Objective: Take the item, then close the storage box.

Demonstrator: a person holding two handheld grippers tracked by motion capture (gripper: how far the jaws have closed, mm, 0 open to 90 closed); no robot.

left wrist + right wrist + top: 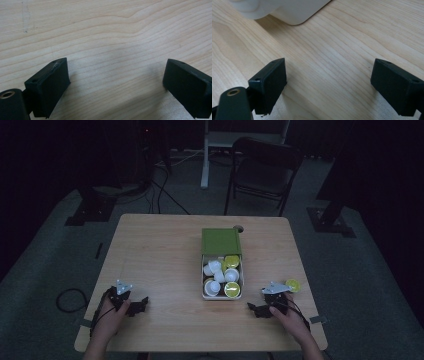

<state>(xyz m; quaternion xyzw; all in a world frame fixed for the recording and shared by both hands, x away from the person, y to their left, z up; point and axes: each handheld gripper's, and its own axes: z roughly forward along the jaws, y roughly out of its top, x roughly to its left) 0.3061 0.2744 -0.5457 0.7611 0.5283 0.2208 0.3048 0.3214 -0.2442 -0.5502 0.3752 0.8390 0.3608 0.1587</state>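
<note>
A light wooden table (pixel 165 250) sits in a dim room, seen from above. Near its middle stands a white rectangular plastic box (pixel 222 296) with a green lid (pixel 221 241) pushed back over its far half; inside lie small white cups (pixel 215 269) and yellow-green cups (pixel 231 289), jumbled together. One more yellow-green cup (pixel 293 285) lies alone on the table, just beside the right gripper (pixel 254 310), well apart from the box. The left gripper (pixel 142 303) rests near the front edge at the left, held in a hand (pixel 111 317); its black jaws stand spread wide with bare wood between them. The right gripper's jaws are also spread wide and hold nothing; in the right gripper view a rounded corner of the box (pixel 294 12) lies just ahead. The step in hand looks like fetching the stray cup for the box. To do that well, turn the right gripper toward the cup, straddle its rim squarely, and close gently so the light cup does not skid or tip.
</note>
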